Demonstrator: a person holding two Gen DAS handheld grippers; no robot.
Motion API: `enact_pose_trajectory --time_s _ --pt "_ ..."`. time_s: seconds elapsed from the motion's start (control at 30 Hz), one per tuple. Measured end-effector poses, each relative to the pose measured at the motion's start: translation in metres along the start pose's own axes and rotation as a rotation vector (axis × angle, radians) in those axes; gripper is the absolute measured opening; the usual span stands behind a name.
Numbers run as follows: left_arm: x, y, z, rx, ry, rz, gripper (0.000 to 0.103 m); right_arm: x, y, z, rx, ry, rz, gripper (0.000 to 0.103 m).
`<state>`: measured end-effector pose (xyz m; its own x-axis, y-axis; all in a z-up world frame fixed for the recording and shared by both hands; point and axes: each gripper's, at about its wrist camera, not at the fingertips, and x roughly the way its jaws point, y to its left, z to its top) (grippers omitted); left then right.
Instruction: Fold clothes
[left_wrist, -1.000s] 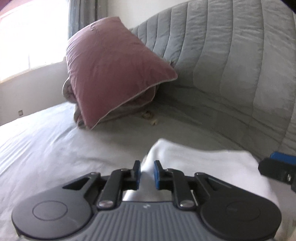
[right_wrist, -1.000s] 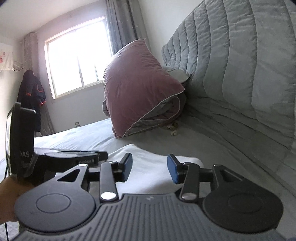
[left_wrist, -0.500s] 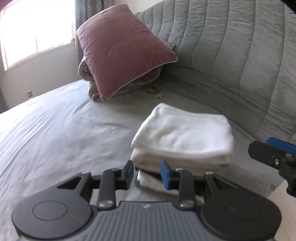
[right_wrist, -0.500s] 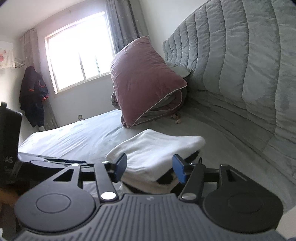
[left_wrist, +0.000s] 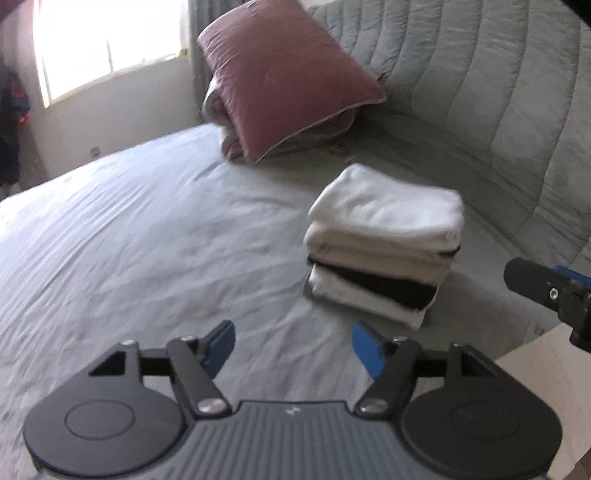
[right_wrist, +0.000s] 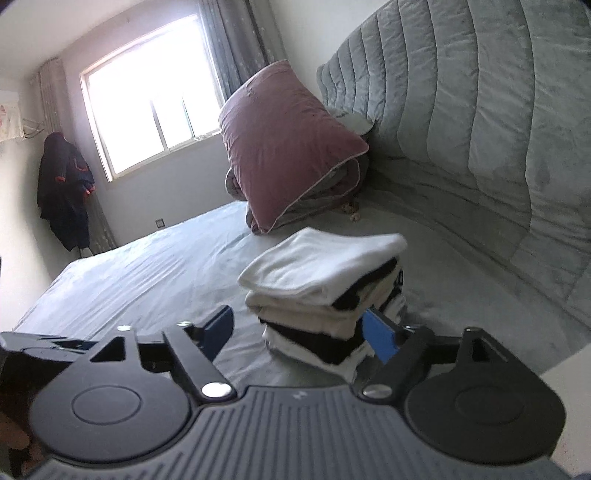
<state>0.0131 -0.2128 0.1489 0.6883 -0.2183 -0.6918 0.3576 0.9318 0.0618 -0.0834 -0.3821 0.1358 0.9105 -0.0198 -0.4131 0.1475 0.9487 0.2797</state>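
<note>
A stack of folded white and black clothes (left_wrist: 384, 254) sits on the grey bed sheet (left_wrist: 147, 236), near the padded headboard. It also shows in the right wrist view (right_wrist: 325, 291). My left gripper (left_wrist: 293, 347) is open and empty, held back from the stack, which lies ahead and to its right. My right gripper (right_wrist: 303, 332) is open and empty, its jaws apart just in front of the stack's lower layers. The right gripper's tip shows at the right edge of the left wrist view (left_wrist: 550, 291).
A mauve pillow (left_wrist: 284, 74) leans on a rolled grey duvet at the head of the bed. The quilted grey headboard (right_wrist: 480, 122) runs along the right. A window (right_wrist: 151, 96) and hanging dark clothes (right_wrist: 64, 188) stand at the far wall. A pale surface (left_wrist: 546, 384) lies at lower right.
Both grippers have pulled back and up from the stack and opened wide. The left gripper, nearly shut at the white top garment before, now stands clear of it.
</note>
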Motion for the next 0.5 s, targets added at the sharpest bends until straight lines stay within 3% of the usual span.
enact_pose_trajectory --time_s 0.17,0.23,0.37,0.5 --pt "-0.021 0.0 -0.017 0.006 -0.014 0.042 0.092 -0.009 0.008 -0.008 0.004 0.03 -0.015 0.102" --pt "-0.031 0.0 -0.023 0.007 -0.03 0.054 0.102 -0.015 0.011 -0.01 0.007 0.032 -0.023 0.103" --pt "-0.045 0.004 -0.035 -0.01 -0.039 0.079 0.102 -0.024 0.017 -0.015 0.015 0.053 -0.047 0.103" --pt "-0.053 0.01 -0.048 -0.037 0.006 0.08 0.102 -0.029 0.021 -0.021 0.032 0.101 -0.063 0.103"
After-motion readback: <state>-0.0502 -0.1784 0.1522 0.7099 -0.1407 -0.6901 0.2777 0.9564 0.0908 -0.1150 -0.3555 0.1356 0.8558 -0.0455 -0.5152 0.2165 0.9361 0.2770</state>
